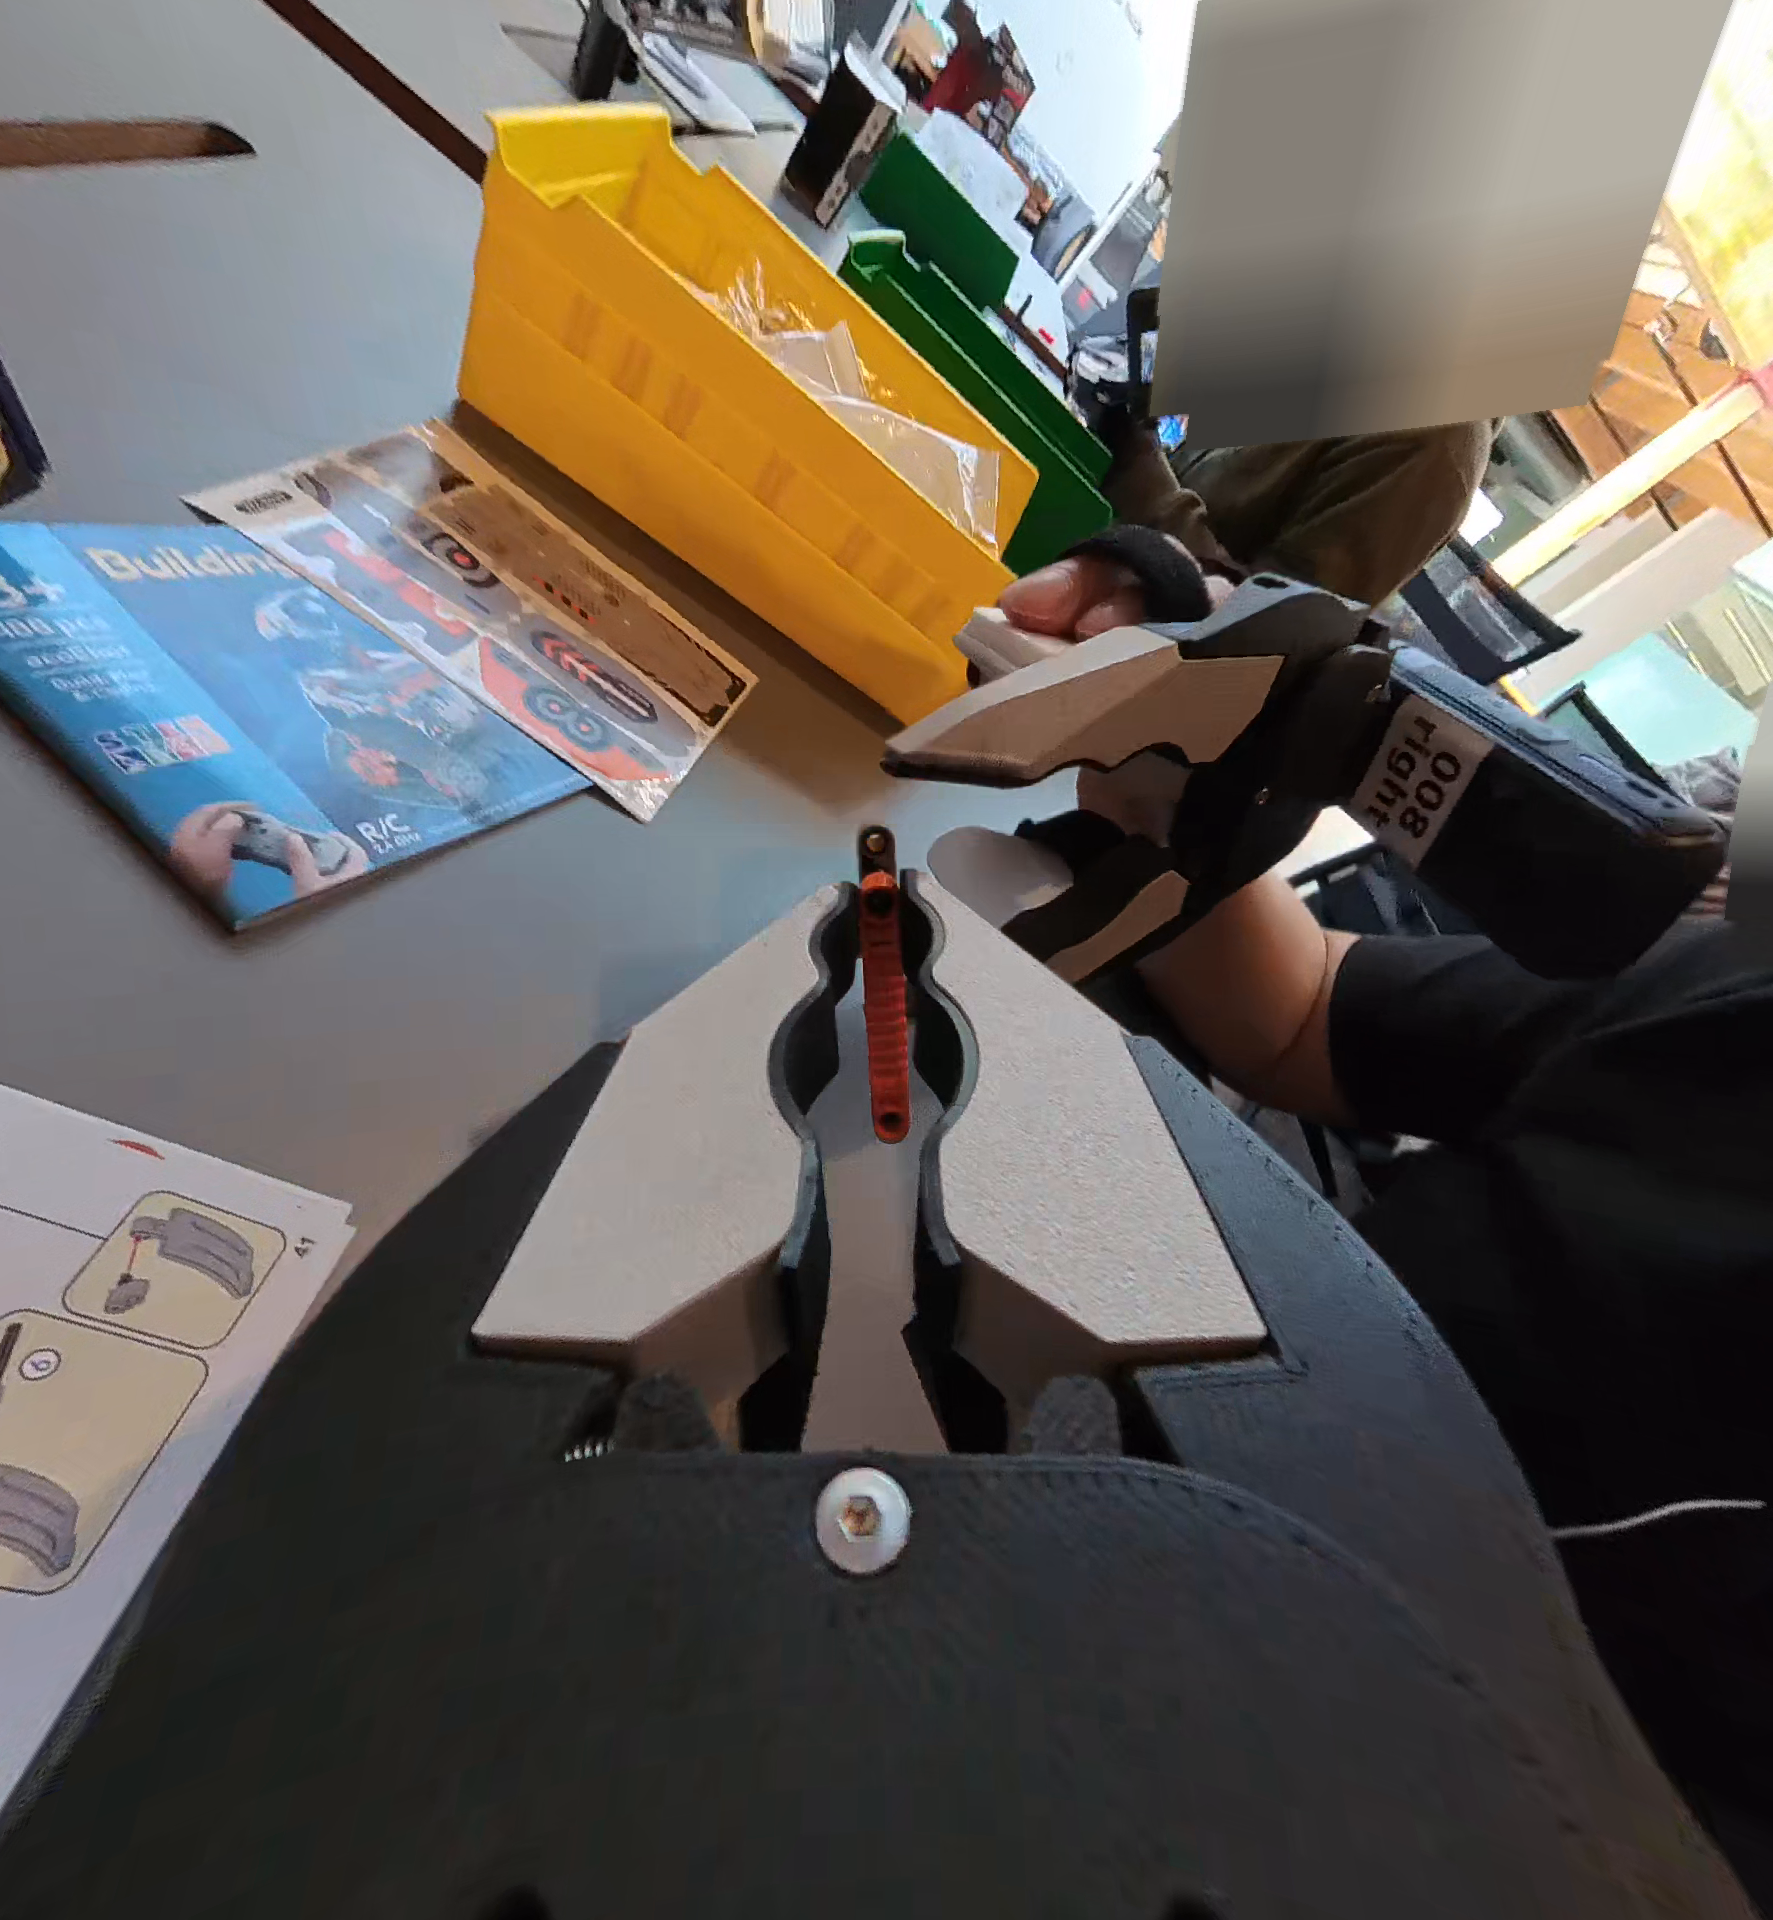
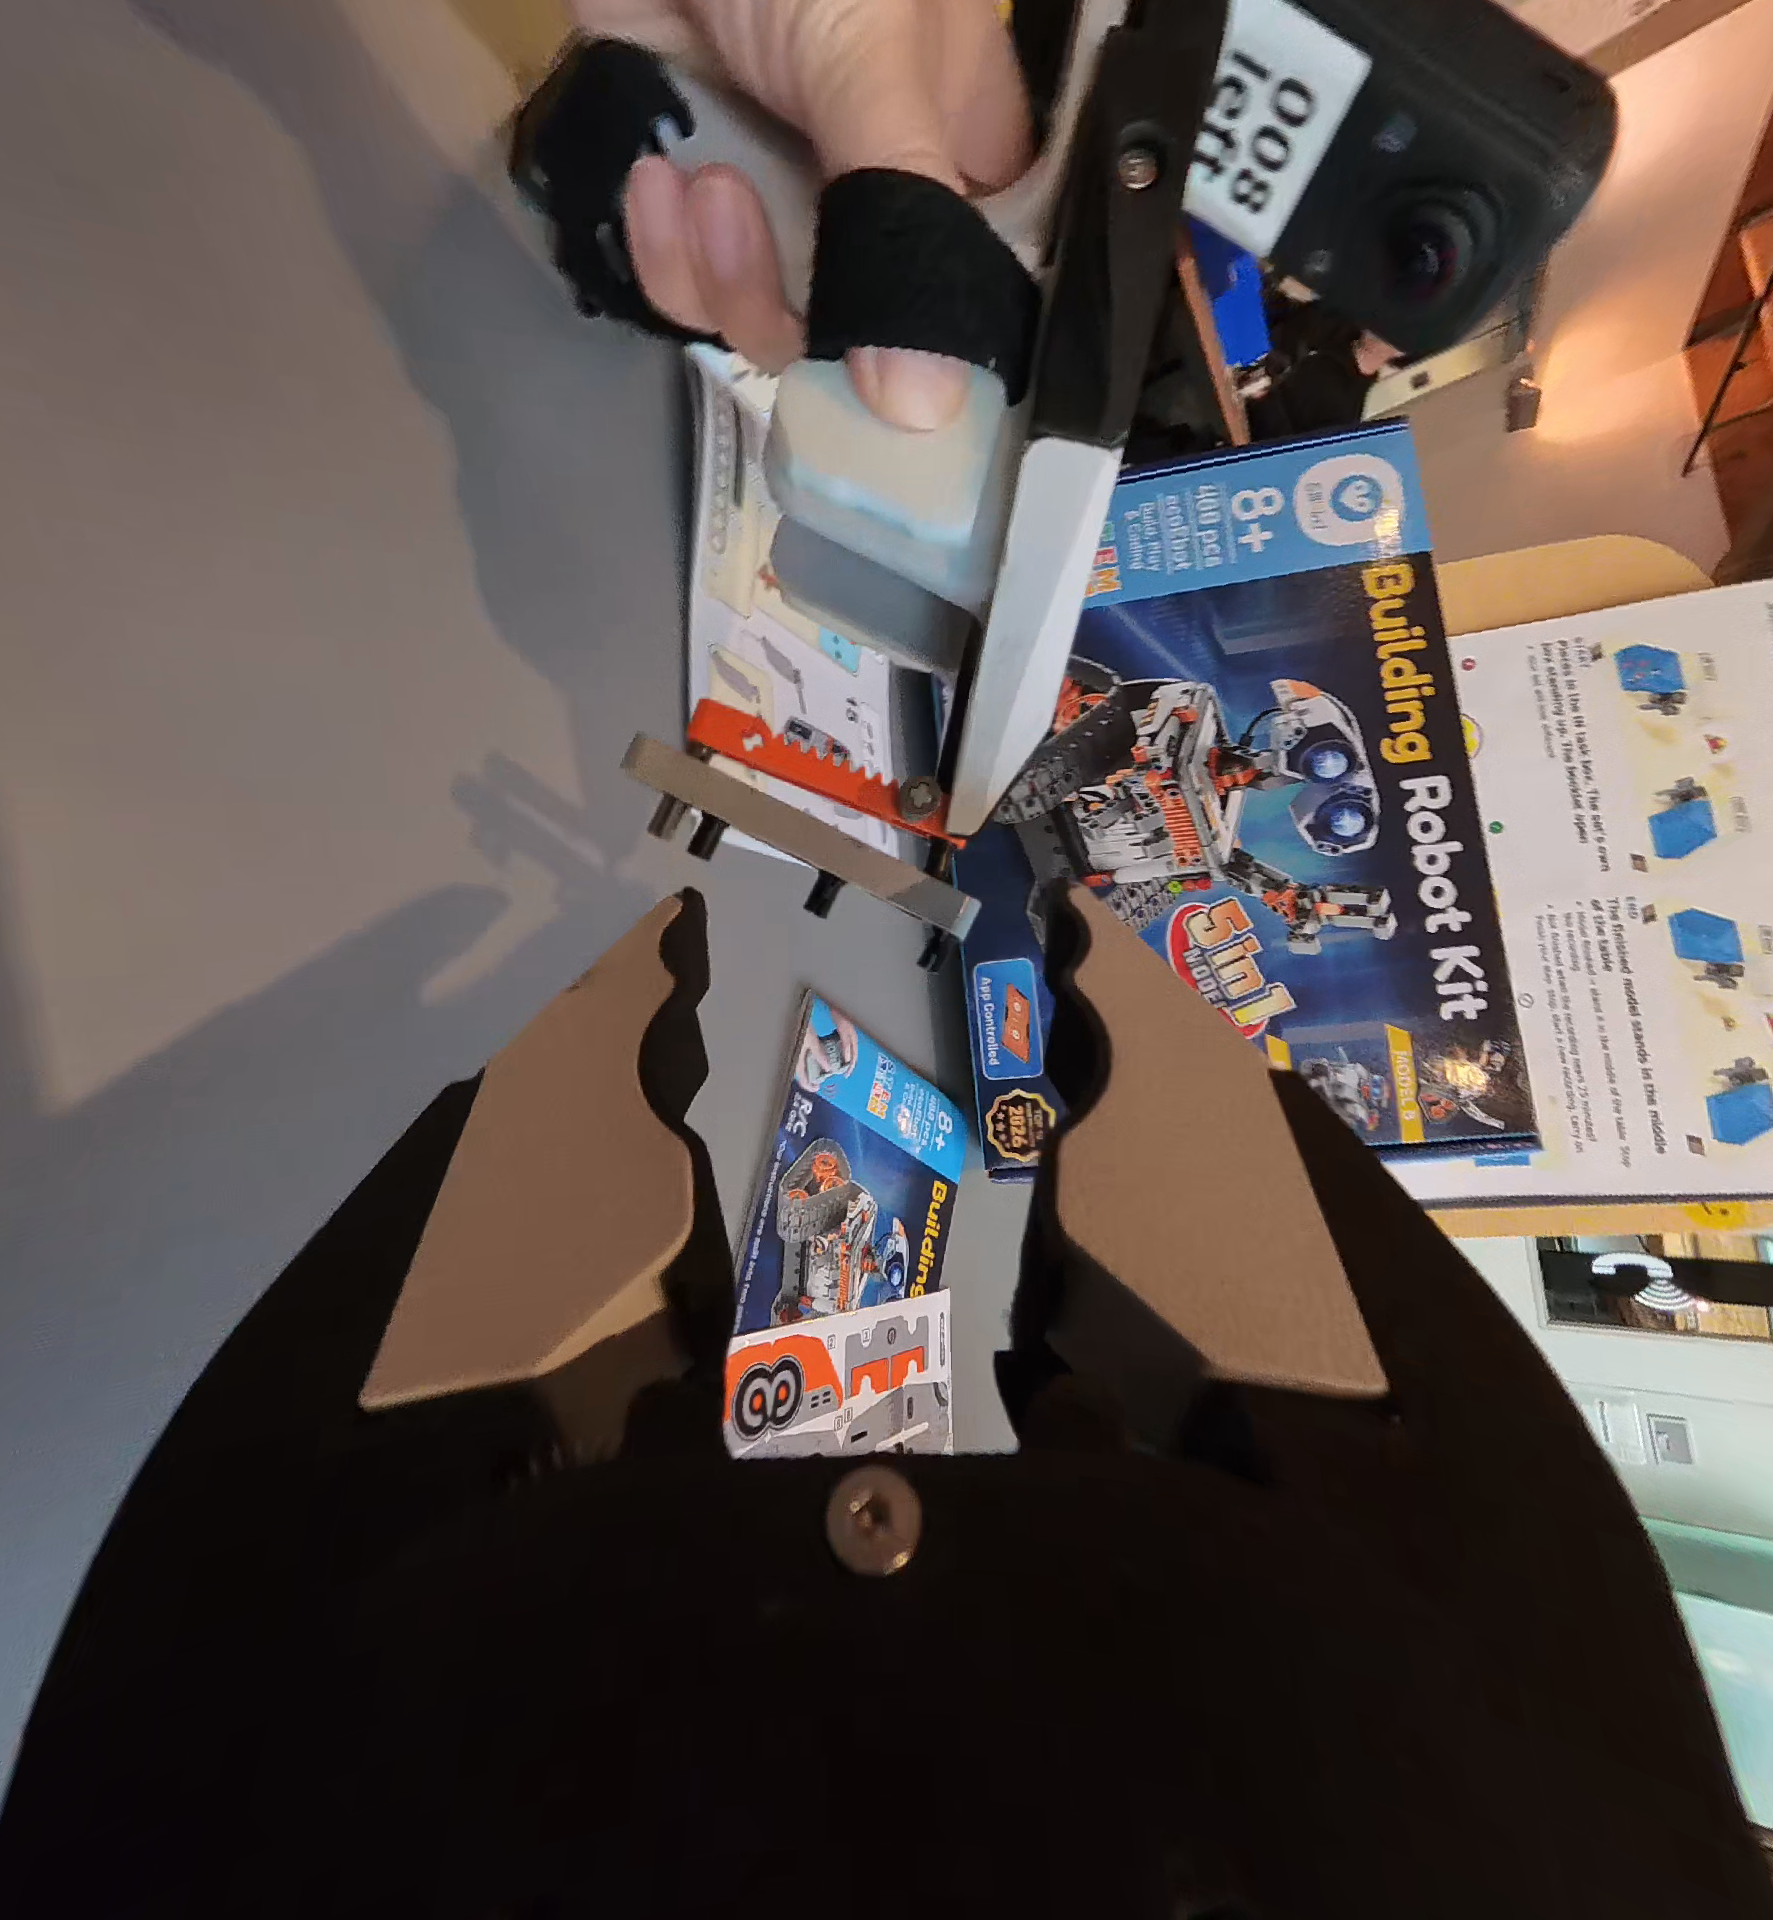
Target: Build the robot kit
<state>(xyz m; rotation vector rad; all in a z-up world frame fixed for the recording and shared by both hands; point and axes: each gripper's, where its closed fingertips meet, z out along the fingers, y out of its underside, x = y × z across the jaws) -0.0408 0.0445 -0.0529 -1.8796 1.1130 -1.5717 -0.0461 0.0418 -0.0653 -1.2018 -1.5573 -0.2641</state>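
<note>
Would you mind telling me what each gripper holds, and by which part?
The left gripper pinches the orange toothed bar of a small brick assembly at one end. The right gripper is open, holding nothing.

Between the two hand-held grippers the gap is narrow: the left hand-held gripper is clamped on an orange toothed piece, and the right hand-held gripper, its fingers spread, sits just beside it. A grey beam with black pins juts from the orange piece across the opening of the right one. The grey surface lies bare to the far left. Beyond the tips, a blue booklet and a sticker sheet lie flat, with a yellow bin standing behind them and a green bin farther back. An open instruction page covers the near left corner.
</note>
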